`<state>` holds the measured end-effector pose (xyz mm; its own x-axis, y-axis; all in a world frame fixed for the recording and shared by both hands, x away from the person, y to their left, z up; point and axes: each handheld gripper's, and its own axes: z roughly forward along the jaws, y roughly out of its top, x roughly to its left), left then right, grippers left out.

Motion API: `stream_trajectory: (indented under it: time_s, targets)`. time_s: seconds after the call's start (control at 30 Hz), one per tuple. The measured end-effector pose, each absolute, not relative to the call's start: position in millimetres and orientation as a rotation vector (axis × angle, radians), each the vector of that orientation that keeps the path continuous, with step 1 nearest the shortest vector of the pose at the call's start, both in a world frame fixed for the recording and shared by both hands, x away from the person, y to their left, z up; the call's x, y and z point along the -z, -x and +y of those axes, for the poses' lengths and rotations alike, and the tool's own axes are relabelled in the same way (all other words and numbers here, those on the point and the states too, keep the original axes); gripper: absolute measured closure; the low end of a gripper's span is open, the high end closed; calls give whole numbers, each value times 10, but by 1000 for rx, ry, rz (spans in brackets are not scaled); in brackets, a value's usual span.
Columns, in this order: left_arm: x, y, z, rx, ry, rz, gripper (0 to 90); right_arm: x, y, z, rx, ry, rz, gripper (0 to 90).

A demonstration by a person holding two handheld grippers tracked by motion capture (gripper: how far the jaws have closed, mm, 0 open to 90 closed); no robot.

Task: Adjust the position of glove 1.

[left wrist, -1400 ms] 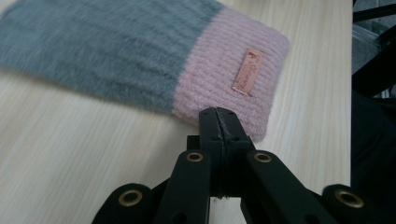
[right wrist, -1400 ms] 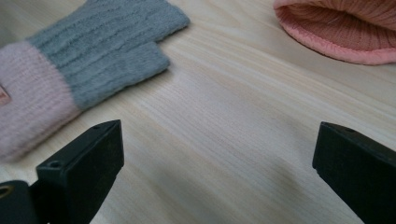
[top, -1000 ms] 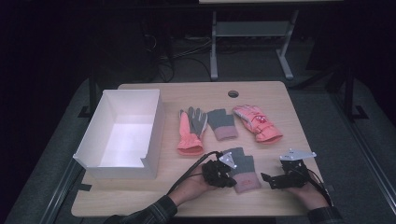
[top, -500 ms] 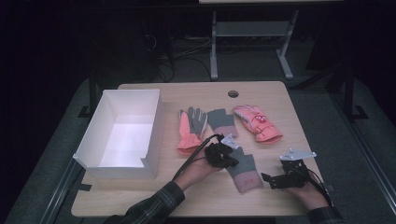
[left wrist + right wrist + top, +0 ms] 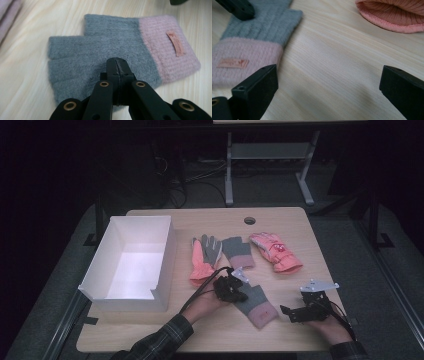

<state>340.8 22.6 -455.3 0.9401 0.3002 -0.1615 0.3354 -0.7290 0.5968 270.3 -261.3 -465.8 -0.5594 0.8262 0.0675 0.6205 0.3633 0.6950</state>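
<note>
Pale wooden table (image 5: 165,325) (dark room); gloves (image 5: 240,252) spread.

The right gripper (image 5: 329,85) is seen with its two black jaws spread wide apart over bare wooden table (image 5: 332,65), nothing between them. A grey fingerless glove (image 5: 259,27) with a pink cuff and a small label is laid flat beside the left-hand jaw. A black piece of the left gripper (image 5: 238,8) is seen on the glove's grey part. A salmon-pink glove cuff (image 5: 394,15) is seen farther off.
</note>
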Motion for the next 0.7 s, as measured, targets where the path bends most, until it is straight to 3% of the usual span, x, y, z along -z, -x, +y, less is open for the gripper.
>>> stream_trajectory:
  time_s: [0.43, 0.63, 0.67, 0.7]
  targets:
    - [4511, -3318, 481, 47, -2425, 490, 894, 4566, -2684, -2579, -1009, -1250, 2376, 18]
    - [4450, -3285, 580, 37, -2384, 491, 652, 4553, -2683, -2553, -1020, -1258, 2385, 79]
    - [4444, -3259, 643, 41, -2382, 489, 613, 4541, -2684, -2548, -1025, -1253, 2379, 141]
    - [4444, -3259, 643, 41, -2382, 489, 574, 4541, -2684, -2548, -1025, -1253, 2379, 141]
